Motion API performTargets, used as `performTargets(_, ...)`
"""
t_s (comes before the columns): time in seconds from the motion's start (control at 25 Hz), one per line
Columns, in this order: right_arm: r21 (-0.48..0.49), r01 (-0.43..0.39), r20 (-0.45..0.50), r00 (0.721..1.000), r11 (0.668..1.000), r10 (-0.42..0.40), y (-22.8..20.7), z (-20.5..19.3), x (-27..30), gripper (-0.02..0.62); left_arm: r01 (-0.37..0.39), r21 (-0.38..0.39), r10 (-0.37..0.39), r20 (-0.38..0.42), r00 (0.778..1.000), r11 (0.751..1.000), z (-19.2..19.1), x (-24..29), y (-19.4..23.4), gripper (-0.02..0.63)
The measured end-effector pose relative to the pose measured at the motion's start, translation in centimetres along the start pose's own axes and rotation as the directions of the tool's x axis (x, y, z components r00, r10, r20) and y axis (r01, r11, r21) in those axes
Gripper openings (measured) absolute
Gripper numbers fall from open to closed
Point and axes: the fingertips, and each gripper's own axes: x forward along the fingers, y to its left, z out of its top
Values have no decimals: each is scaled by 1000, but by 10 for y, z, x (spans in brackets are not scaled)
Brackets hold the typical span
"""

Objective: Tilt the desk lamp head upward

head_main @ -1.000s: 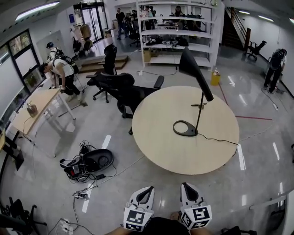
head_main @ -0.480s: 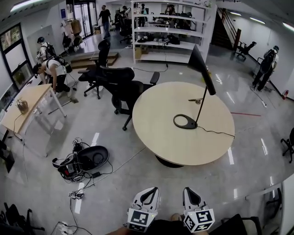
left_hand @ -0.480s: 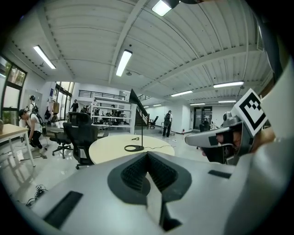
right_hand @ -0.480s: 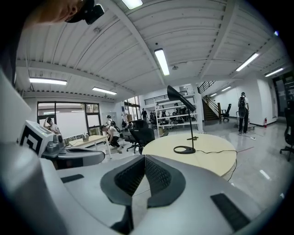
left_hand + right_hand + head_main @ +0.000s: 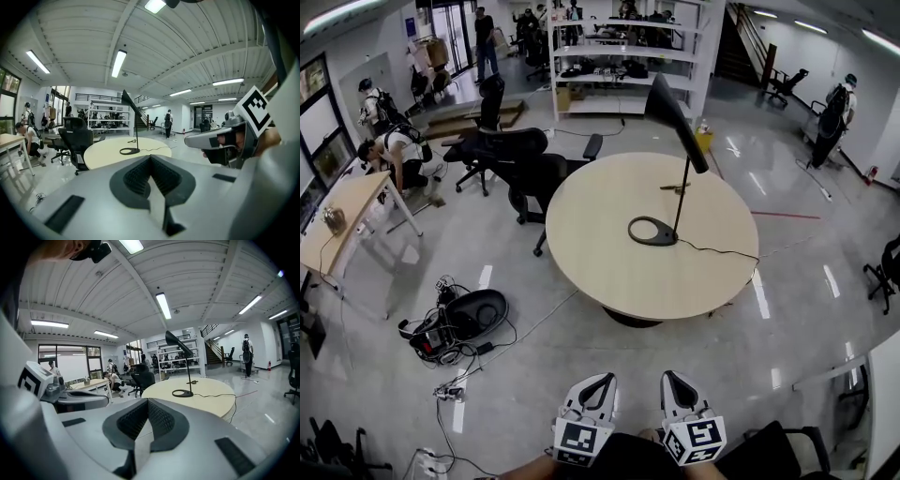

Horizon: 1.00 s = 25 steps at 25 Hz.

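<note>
A black desk lamp stands on the round pale wooden table (image 5: pixel 609 272). Its ring base (image 5: pixel 652 231) rests near the table's middle, and a thin stem rises to a long cone head (image 5: pixel 673 111) that slopes down toward the right. A cord (image 5: pixel 722 253) trails from the base off the table's right side. My left gripper (image 5: pixel 605 379) and right gripper (image 5: pixel 668 376) hang side by side low in the head view, well short of the table, both shut on nothing. The lamp head shows far ahead in the left gripper view (image 5: pixel 129 98) and in the right gripper view (image 5: pixel 178 344).
Black office chairs (image 5: pixel 525 169) crowd the table's far left side. A tangle of cables and black gear (image 5: pixel 459 328) lies on the floor to the left. A wooden desk (image 5: pixel 342 225) stands further left, with people near it. Shelving (image 5: pixel 619 56) fills the back. Another chair (image 5: pixel 783 450) is at my right.
The head view has shifted, so the table and lamp sit a little further left and higher in frame. Both grippers stay shut and low. The lamp has not moved on the table.
</note>
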Motion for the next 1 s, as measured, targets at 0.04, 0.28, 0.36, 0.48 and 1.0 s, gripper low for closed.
performTargets(0.04,0,-2,-1,1000,1000,2,-5,-2,-4,15,-6,16,6,-13,1000,1000,0,2,-6,46)
performTargets(0.28,3,-10,-3,1000,1000,10,-37,-8,-31,15,-12,6,12,8,1000,1000,5,15,-46,46)
performTargets(0.36,3,-13,-5,1000,1000,13,-46,-9,-39,15,-16,13,16,3,1000,1000,7,16,-57,46)
performTargets(0.48,5,-21,-9,1000,1000,21,-54,-11,-48,14,-23,22,23,-2,1000,1000,8,17,-70,46)
performTargets(1.0,16,-2,-7,1000,1000,2,-68,-20,-67,14,-17,40,17,6,1000,999,6,16,-90,46)
